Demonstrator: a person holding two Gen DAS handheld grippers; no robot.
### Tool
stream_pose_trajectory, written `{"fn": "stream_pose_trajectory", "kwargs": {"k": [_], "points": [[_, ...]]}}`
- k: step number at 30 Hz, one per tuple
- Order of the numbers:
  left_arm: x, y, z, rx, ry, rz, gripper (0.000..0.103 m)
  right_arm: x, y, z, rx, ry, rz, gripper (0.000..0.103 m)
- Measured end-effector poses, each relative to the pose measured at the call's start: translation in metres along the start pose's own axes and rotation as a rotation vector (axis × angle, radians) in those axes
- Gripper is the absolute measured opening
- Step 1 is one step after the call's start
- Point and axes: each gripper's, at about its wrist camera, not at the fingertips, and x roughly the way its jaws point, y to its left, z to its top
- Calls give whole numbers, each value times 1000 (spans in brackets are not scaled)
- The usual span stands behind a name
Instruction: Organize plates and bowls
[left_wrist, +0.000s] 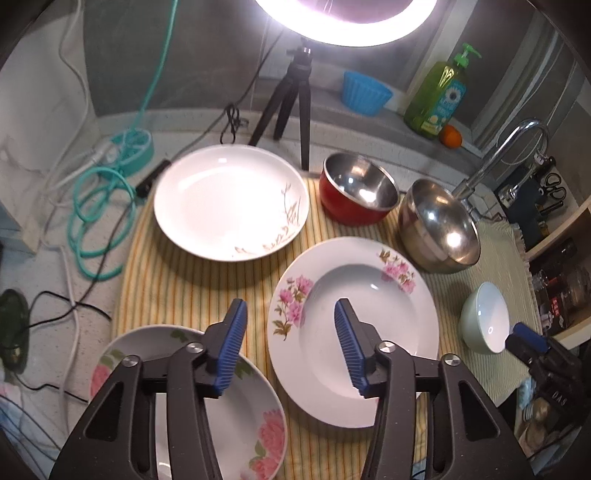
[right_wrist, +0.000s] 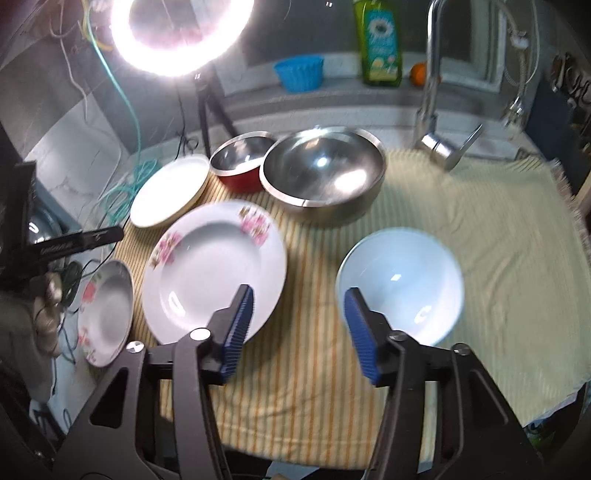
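From my left wrist cam, the left gripper (left_wrist: 290, 343) is spread wide with nothing in it, hanging over the gap between two plates. The pink-flower plate (left_wrist: 353, 331) sits center-right in the frame, and a smaller rose plate (left_wrist: 255, 417) is at lower left, partly under the left finger. The big white plate (left_wrist: 231, 201) is upper center, with the red bowl (left_wrist: 357, 192) and steel bowl (left_wrist: 439, 230) to its right. The pale green bowl (left_wrist: 484, 317) is off at the right edge, and everything sits on a striped cloth (left_wrist: 184, 284).

Right wrist cam is a bit blurry, but the right gripper (right_wrist: 298, 325) is released too, empty, above the cloth between the pink-flower plate (right_wrist: 214, 269) and the pale green bowl (right_wrist: 400, 284). The ring light (right_wrist: 183, 35) glares at upper left.
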Motion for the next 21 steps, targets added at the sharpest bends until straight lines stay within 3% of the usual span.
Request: {"fn": "stream_pose_trajectory", "kwargs": {"k": [3,5,10,21], "points": [[15,6,-1,-9,57,-41,30,16,6,-9,13,60,43,41],[24,12,0,-37,90,-62,30,26,9,-13,16,84,63,36],[39,17,4,-31,129,-74,28,46,11,-16,50,127,89,35],[58,29,13,-53,164,-113,24,77,1,-12,154,189,125,29]]}}
